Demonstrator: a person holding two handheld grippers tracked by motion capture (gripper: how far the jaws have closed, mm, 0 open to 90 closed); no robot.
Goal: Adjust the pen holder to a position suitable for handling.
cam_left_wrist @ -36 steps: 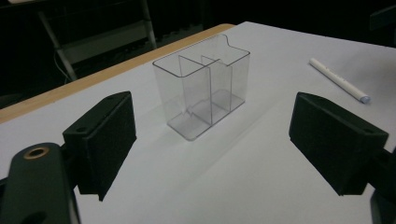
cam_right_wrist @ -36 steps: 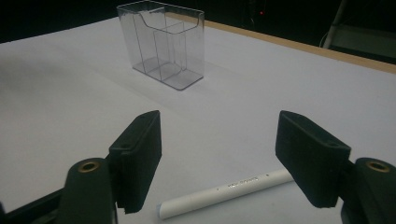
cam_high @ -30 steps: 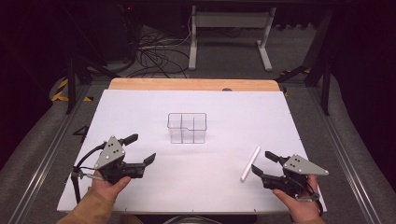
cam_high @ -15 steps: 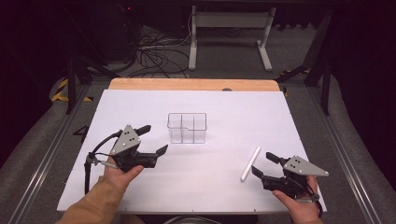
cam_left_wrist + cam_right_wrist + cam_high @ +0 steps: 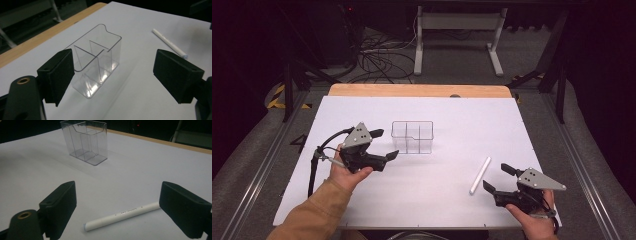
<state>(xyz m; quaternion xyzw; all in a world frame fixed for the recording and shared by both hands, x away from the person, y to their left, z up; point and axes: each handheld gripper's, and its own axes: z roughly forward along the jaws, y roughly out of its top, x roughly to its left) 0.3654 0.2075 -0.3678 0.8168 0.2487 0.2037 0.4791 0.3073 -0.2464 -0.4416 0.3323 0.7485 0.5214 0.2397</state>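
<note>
At the left of the high view, the left tool (image 5: 384, 145) sits in a hand with a tan sleeve, low over the white sheet that covers the desk (image 5: 362, 107). Its jaws stand wide with nothing between them, one ahead of the other, and they point toward the clear organizer (image 5: 412, 136) just beside them. A black cable loops off the back of this tool toward the left edge of the sheet. In the left gripper view, the organizer (image 5: 96, 67) stands upright on the sheet just ahead of the pads, closer to the left pad than the right, and its inner walls split it into compartments, all of them bare.

Past the organizer to the right, the white pen (image 5: 480, 175) lies flat on the sheet, well apart from the organizer and slanted, its far end turned toward the back of the desk.

At the lower right, the right tool (image 5: 498, 178) is held low near the front edge, its jaws aimed at the pen's near end. Its jaws have just been opening and now stand wide. In the right gripper view, the pen (image 5: 122, 216) lies on the sheet between the two pads, its far end close by the right pad, but neither pad presses on it.
</note>
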